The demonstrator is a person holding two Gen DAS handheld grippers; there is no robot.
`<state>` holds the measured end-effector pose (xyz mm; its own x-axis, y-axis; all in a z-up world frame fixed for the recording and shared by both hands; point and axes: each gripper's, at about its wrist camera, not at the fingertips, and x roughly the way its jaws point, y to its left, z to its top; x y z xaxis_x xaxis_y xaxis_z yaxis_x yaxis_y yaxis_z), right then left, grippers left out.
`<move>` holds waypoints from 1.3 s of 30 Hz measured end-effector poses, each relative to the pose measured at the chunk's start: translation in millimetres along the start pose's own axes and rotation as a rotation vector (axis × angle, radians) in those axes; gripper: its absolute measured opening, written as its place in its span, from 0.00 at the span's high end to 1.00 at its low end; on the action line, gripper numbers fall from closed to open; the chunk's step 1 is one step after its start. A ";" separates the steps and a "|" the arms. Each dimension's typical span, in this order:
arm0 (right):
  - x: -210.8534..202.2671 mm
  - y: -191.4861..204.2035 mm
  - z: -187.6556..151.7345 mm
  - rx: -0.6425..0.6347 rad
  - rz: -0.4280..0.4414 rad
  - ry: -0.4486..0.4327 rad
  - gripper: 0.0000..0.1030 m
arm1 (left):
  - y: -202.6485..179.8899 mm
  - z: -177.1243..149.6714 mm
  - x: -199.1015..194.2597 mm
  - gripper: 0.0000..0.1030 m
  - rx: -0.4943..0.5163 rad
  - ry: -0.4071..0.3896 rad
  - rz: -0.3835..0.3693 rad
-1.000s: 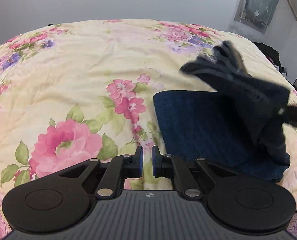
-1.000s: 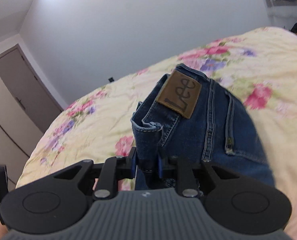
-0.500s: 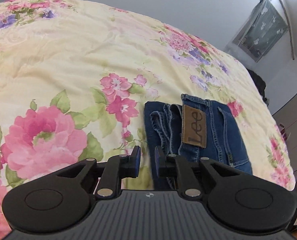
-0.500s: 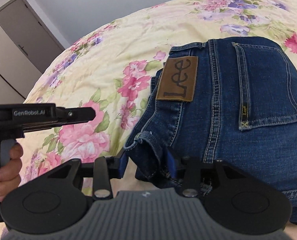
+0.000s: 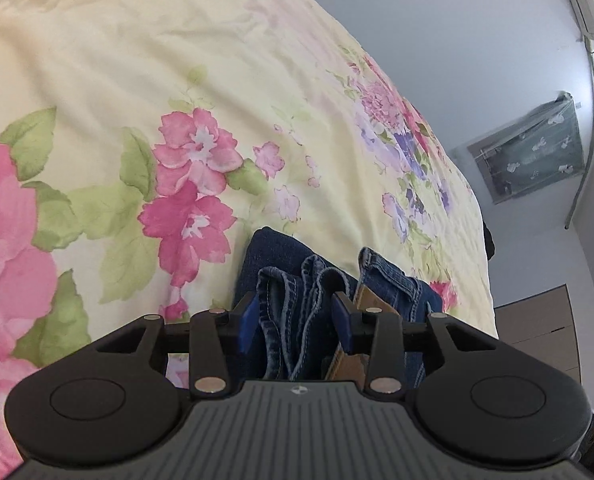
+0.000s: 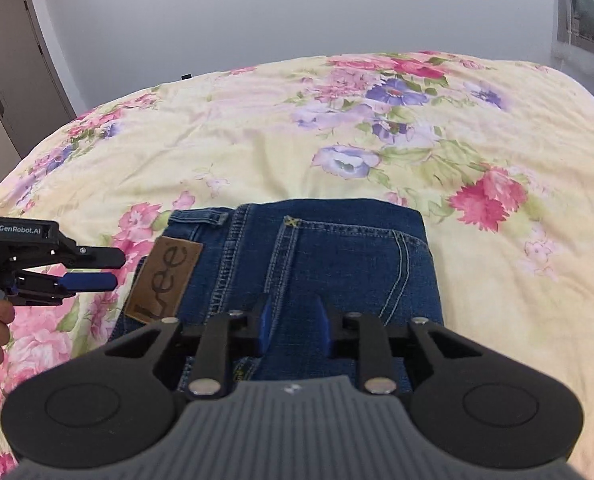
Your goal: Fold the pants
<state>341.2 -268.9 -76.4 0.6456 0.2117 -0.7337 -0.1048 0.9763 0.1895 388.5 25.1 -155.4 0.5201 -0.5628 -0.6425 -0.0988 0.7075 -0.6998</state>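
Both grippers, left [image 5: 293,330] and right [image 6: 293,330], hover spread apart over the folded jeans [image 6: 317,264], probably to tidy its waistband edge [image 5: 297,300].

I see a bed [image 6: 257,140] under a floral quilt, a plain wall [image 6: 297,8] behind it, a grey door [image 6: 13,60] beside the bed.

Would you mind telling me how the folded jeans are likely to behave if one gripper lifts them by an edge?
The folded jeans would probably sag and unfold, since they lie in loose stacked layers. The bunched waistband between the open jaws of the left gripper looks thick, so it likely grips without slipping. Denim probably weighs enough to droop.
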 end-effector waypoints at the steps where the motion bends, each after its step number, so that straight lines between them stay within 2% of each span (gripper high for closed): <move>1: 5.8 -2.7 -1.5 0.005 0.013 0.008 0.81 | 1.2 2.5 6.4 0.57 -0.008 0.004 -0.012; 3: 15.5 -1.1 -7.7 -0.018 0.031 0.019 0.81 | 0.9 6.7 16.1 0.60 -0.015 0.012 -0.047; 5: 22.8 3.0 -12.2 -0.060 0.032 0.018 0.80 | -3.8 11.9 21.5 0.61 0.005 0.023 -0.037; 7: 26.7 5.1 -17.0 -0.080 0.045 0.016 0.80 | -12.2 16.0 18.2 0.71 0.047 0.022 -0.057; 11: 30.6 -3.6 -22.0 -0.033 0.090 0.023 0.80 | -32.0 23.6 -8.6 0.71 0.122 -0.056 -0.213; 13: 33.7 -4.8 -23.6 -0.021 0.104 0.031 0.79 | -42.3 30.6 -17.4 0.71 0.114 -0.087 -0.182; 16: 34.7 0.0 -24.4 -0.037 0.086 0.030 0.80 | -52.5 28.0 -15.6 0.67 0.176 -0.031 -0.103; 18: 35.6 0.5 -23.2 -0.032 0.091 0.038 0.79 | -53.6 16.0 -12.0 0.62 0.218 0.014 -0.071; 20: 37.4 -1.0 -21.8 -0.019 0.101 0.050 0.79 | -52.1 1.8 -7.7 0.61 0.251 0.027 -0.050; 24: 39.1 -6.2 -20.2 0.020 0.123 0.068 0.79 | -47.1 -12.5 6.7 0.61 0.240 0.050 -0.043; 28: 39.7 -8.5 -20.4 0.021 0.143 0.072 0.79 | -48.8 -12.2 18.0 0.61 0.262 0.031 -0.004; 33: 42.3 -11.4 -21.3 0.011 0.164 0.075 0.79 | -51.1 -12.5 33.2 0.61 0.259 0.028 -0.029; 35: 43.4 -14.6 -22.2 0.023 0.176 0.072 0.79 | -57.9 -18.6 32.4 0.66 0.299 -0.009 0.004; 36: 43.0 -15.6 -22.1 0.029 0.180 0.071 0.79 | -62.4 -21.9 29.3 0.71 0.327 -0.024 0.013; 37: 42.1 -16.2 -21.3 0.033 0.183 0.071 0.79 | -67.7 -24.6 24.9 0.81 0.360 -0.036 0.023; 39: 37.9 -13.2 -18.3 0.015 0.178 0.077 0.80 | -82.4 -28.5 10.7 0.88 0.441 -0.052 0.033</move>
<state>353.2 -272.9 -118.7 0.5581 0.3847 -0.7352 -0.2010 0.9223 0.3301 378.1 -51.4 -113.5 0.5659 -0.5223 -0.6379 0.2492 0.8459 -0.4715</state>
